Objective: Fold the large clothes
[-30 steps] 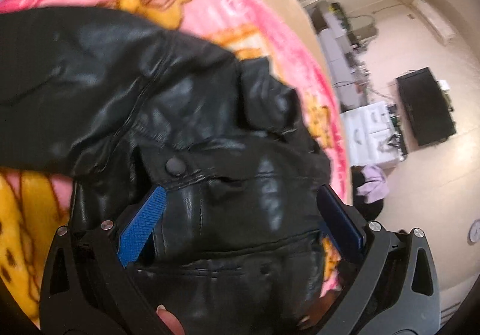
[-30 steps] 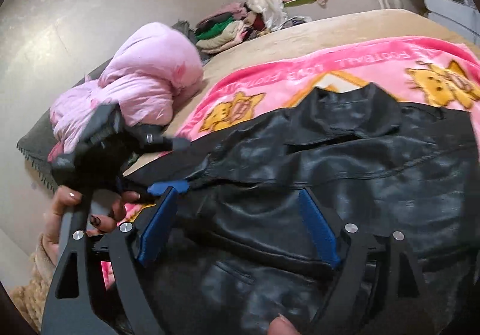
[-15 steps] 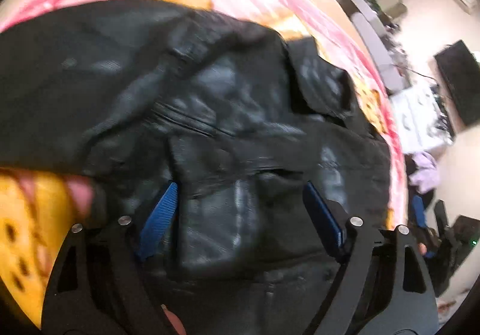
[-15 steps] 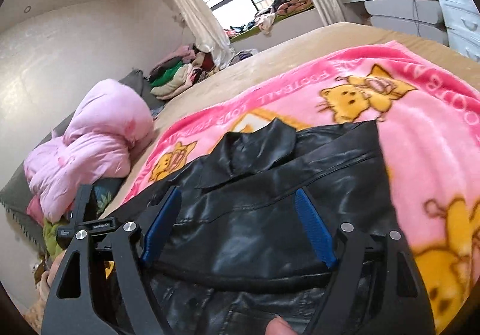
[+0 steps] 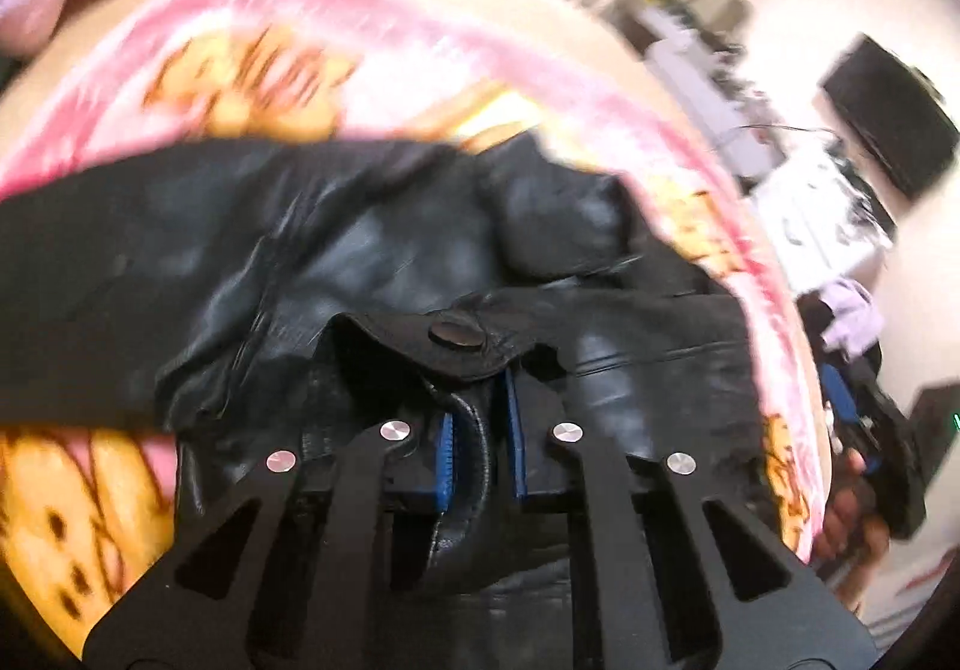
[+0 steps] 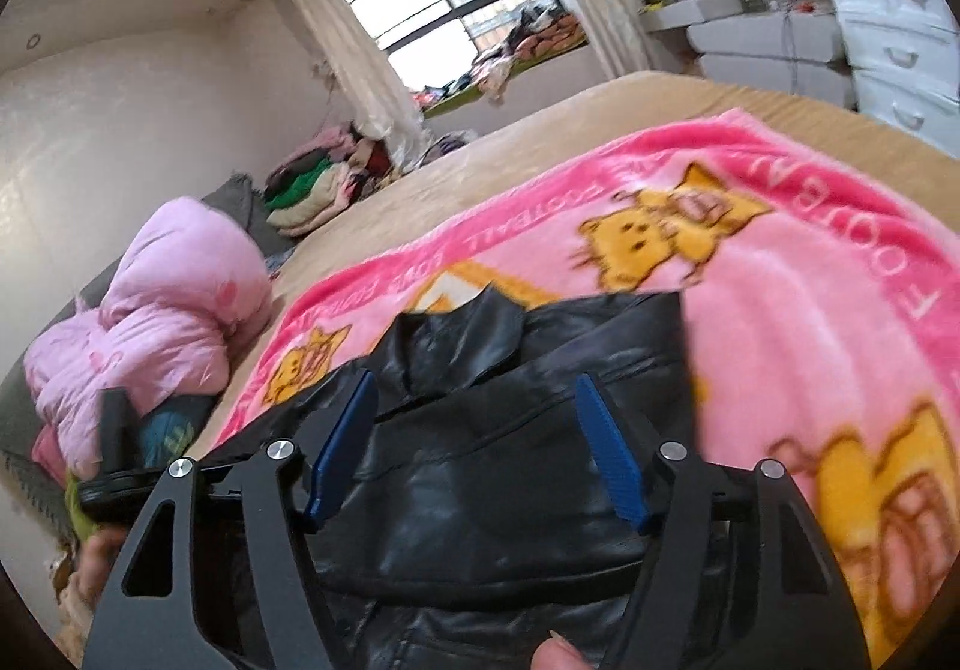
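A black leather jacket lies on a pink cartoon blanket on the bed. My left gripper is shut on a fold of the jacket's edge just below a snap button. In the right wrist view the jacket lies with its collar pointing away. My right gripper is open just above the jacket's lower part, blue pads spread wide. The left gripper shows at the left edge. The right gripper shows at the right in the left wrist view.
A pink puffy coat is piled at the bed's left. Folded clothes are stacked near the window. White drawers stand at the right. The blanket spreads right of the jacket, on a beige sheet.
My left gripper has shut on the jacket's edge; it was open before. My right gripper has drawn back towards the jacket's hem and stays open. The left view is blurred with motion.
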A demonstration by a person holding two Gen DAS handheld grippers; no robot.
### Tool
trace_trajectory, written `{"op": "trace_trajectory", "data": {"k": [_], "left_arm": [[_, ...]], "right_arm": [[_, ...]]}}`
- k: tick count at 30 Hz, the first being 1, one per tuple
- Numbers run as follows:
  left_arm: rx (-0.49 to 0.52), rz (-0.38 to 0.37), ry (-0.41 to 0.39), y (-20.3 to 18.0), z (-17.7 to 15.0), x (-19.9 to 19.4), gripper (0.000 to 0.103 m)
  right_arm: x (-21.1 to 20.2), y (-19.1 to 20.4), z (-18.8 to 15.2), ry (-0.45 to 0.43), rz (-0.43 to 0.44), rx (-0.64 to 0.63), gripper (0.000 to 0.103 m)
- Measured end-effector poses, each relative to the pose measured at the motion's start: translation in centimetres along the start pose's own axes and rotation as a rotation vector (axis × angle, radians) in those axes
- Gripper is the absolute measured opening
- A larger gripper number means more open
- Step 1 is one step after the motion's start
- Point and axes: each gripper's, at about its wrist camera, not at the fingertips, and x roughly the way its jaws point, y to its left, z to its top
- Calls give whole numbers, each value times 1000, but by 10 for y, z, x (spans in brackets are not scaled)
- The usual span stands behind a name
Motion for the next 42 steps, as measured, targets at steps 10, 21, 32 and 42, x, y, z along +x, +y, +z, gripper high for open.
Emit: {"op": "trace_trajectory", "data": {"k": [10,21,32,42], "left_arm": [[161,-183,-226,-44,13,-87,5],[118,-47,-171,-8,26,-33,5],[82,116,-14,29,8,20,5],[5,160,83,57,-1,47,10]], "right_arm": [[10,-17,11,-17,-126,-37,55],[42,-10,2,63,-160,-101,55],[85,8,-19,206,-203,-283,47],[112,-35,-37,349,-290,-201,43]]}}
